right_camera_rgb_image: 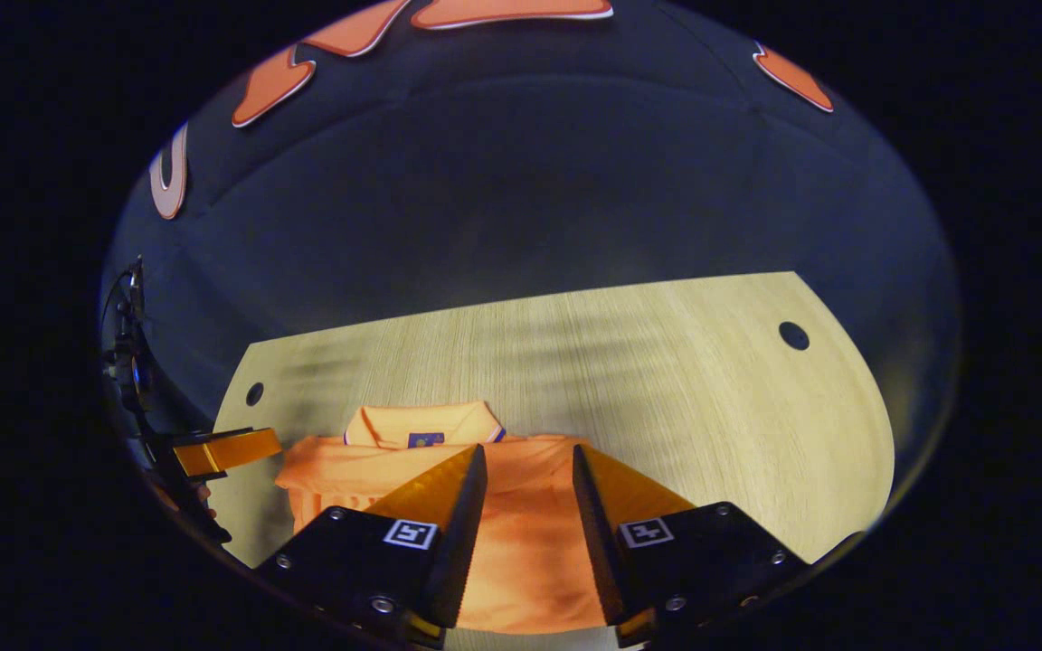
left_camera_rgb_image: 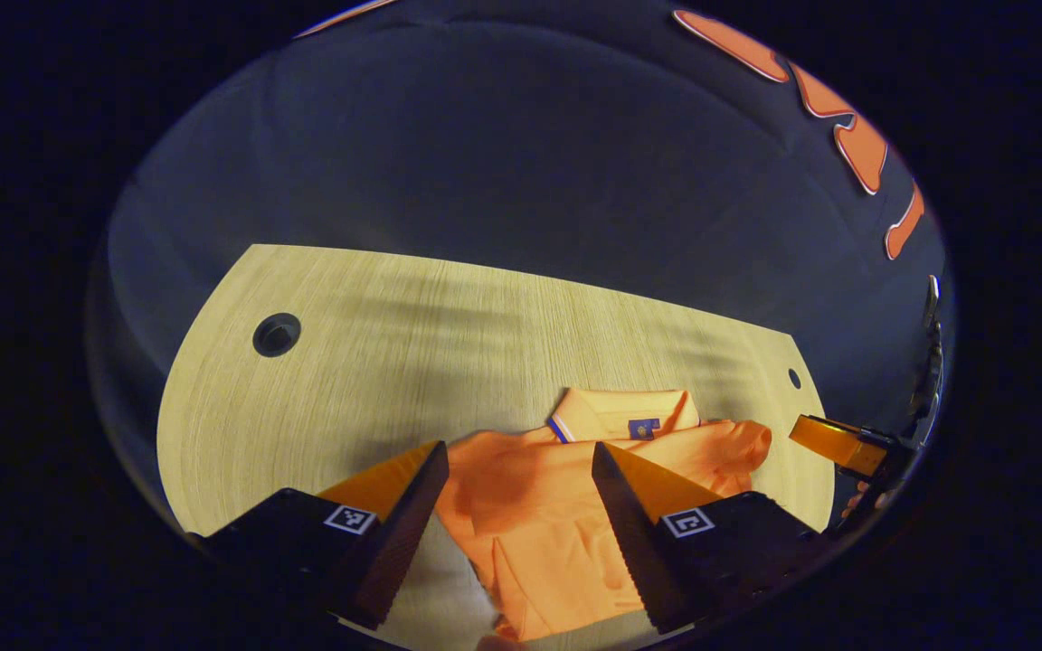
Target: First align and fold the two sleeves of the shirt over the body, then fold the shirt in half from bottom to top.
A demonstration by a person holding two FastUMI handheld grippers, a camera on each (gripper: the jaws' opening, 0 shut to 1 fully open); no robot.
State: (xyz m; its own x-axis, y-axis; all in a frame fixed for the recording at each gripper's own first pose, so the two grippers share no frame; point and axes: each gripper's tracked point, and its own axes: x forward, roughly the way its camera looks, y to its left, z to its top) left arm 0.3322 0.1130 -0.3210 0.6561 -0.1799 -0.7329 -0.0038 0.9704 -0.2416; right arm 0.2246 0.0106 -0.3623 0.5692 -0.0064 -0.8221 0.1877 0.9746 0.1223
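Orange shirt (left_camera_rgb_image: 539, 515) (sleeves folded) on table (left_camera_rgb_image: 376, 362)

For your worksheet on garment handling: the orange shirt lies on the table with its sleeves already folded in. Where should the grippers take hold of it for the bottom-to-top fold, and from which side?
Probably at the two hem corners of the orange shirt, coming from the near edge of the table, opposite the collar. The collar lies at the far end, and both the left gripper and right gripper hang open over the near part.

Orange shirt (left_camera_rgb_image: 539, 515) with blue-and-white edged collar (left_camera_rgb_image: 620, 414) on a pale wood-grain table (left_camera_rgb_image: 376, 362).
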